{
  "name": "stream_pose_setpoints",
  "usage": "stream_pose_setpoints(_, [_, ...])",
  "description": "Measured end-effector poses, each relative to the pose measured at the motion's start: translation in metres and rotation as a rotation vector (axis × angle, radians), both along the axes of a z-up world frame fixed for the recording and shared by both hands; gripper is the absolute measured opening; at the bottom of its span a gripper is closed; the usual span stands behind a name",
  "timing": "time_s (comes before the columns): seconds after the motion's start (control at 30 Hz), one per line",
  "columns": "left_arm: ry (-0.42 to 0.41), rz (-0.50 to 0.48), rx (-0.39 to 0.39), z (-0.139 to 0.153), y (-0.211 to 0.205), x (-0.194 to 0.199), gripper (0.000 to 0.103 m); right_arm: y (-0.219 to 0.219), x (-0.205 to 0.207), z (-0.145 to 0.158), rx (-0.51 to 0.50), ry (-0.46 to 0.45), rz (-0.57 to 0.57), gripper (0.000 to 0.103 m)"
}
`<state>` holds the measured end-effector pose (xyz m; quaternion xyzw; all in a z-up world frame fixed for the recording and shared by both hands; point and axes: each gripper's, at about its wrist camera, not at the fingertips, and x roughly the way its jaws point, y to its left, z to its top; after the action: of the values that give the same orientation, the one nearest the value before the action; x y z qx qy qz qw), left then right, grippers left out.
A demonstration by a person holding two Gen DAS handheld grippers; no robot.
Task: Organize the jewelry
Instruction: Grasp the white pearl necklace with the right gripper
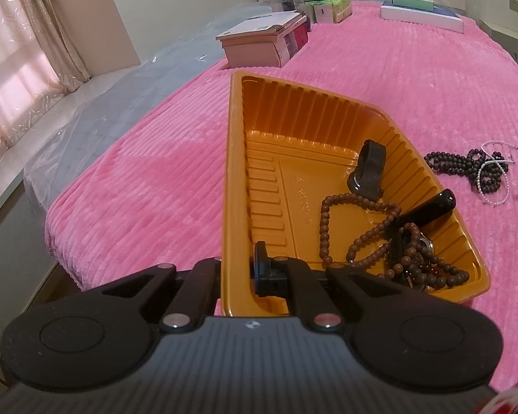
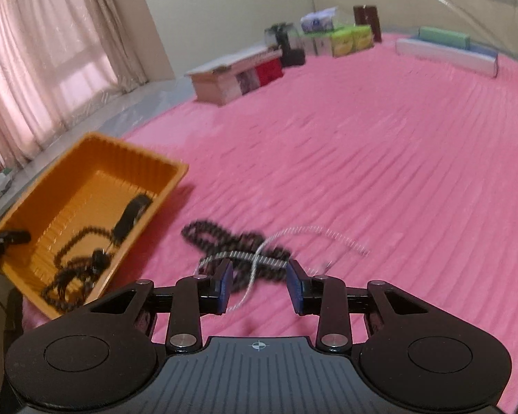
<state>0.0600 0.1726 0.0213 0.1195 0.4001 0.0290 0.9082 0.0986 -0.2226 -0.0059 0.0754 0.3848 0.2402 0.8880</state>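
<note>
- the orange tray (image 1: 236, 179) is being clamped at its near wall by the left gripper (image 1: 240, 276), jaws narrowed onto the plastic, on the pink blanket (image 1: 138, 189).
- brown beads (image 1: 359, 234) and a black strap (image 1: 369, 169) are being kept inside it.
- further right, the dark bead strand (image 2: 231, 241) and pearl string (image 2: 259, 262) are lying tangled on the blanket, beside the tray.
- the right gripper (image 2: 259, 286) is being held wide, nothing in it, just above them.
- the strands are being judged light, limp and slippery; a pinch at the crossing is being favoured.
- that open gripper is being shown only in the right view; the clamp is clearest in the left.
</note>
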Motion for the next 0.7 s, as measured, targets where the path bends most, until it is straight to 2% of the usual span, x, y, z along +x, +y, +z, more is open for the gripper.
stream_pose_setpoints(0.2, [0.000,0.001,0.000,0.000,0.000,0.000,0.003,0.017,0.003,-0.024,0.001,0.022,0.015,0.034])
stream_pose_setpoints(0.4, [0.003,0.002,0.002,0.000,0.000,0.000,0.003,0.026,0.014,-0.038,-0.002,0.053,-0.001,0.026])
stream_pose_setpoints(0.47, [0.004,0.003,0.002,0.000,0.001,0.000,0.003,0.027,0.017,-0.041,-0.006,0.063,-0.002,0.019])
stream_pose_setpoints(0.5, [0.005,0.004,0.002,-0.001,0.001,0.000,0.003,0.028,0.017,-0.041,-0.013,0.065,-0.002,0.009])
stream_pose_setpoints(0.53, [0.006,0.005,0.002,-0.001,0.001,0.000,0.003,0.028,0.018,-0.041,-0.020,0.066,-0.003,0.003])
stream_pose_setpoints(0.7, [0.005,0.004,0.003,-0.001,0.002,0.000,0.003,0.017,0.005,-0.021,-0.031,0.013,-0.022,0.003])
